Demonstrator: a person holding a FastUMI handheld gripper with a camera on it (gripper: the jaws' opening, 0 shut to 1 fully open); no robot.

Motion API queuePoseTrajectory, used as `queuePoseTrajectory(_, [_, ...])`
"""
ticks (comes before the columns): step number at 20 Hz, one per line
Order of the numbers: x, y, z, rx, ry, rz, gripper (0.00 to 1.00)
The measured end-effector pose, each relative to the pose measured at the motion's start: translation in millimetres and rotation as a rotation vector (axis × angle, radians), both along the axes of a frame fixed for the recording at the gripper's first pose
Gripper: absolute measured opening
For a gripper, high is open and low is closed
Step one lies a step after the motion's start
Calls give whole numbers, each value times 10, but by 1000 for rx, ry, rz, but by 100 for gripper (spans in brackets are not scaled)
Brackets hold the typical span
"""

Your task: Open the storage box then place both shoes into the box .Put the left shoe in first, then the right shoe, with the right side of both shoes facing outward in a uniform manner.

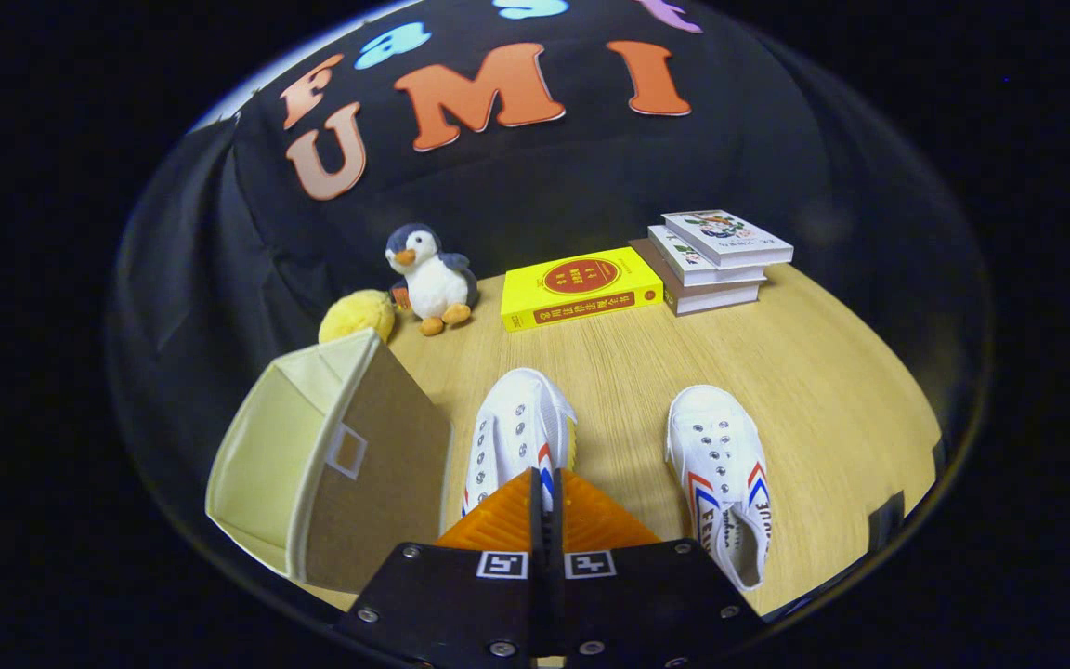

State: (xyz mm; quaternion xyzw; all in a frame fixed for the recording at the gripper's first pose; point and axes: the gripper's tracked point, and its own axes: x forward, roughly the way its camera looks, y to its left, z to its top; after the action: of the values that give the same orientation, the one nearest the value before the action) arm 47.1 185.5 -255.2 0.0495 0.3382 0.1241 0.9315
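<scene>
Two white canvas shoes with red and blue side stripes lie on the wooden table [814, 372], toes pointing away from me. The left-hand shoe [516, 427] is right at my gripper [545, 483]. Its fingers are drawn together, and the shoe's striped side wall runs in between the fingertips. The right-hand shoe [721, 465] lies apart on the table, to the right of the fingers. The storage box [349, 465] stands just left of the fingers. It has a brown side with a small label window, and its cream inner face shows on the far left.
Beyond the shoes lie a yellow book [581, 288] and a stack of three books [716, 260]. A plush penguin [428, 279] and a yellow plush ball [358, 314] sit behind the box. Black cloth walls the table in at the back and left.
</scene>
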Motion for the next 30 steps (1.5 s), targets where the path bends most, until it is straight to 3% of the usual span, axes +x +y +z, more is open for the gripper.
queuePoseTrajectory(6, [-368, -159, -649, 30, 209, -3, 0])
queuePoseTrajectory(10, [-371, -172, -740, 67, 275, -13, 5])
queuePoseTrajectory(13, [-462, -145, -875, 51, 330, 0, 22])
queuePoseTrajectory(15, [-447, -124, -874, 76, 338, -11, 26])
queuePoseTrajectory(16, [-435, -145, -847, 84, 322, -20, 26])
queuePoseTrajectory(19, [-435, -157, -823, 225, 312, -101, 0])
queuePoseTrajectory(23, [-402, -88, -438, 404, 278, -173, 0])
queuePoseTrajectory(30, [-305, 233, 885, 494, 83, -120, 0])
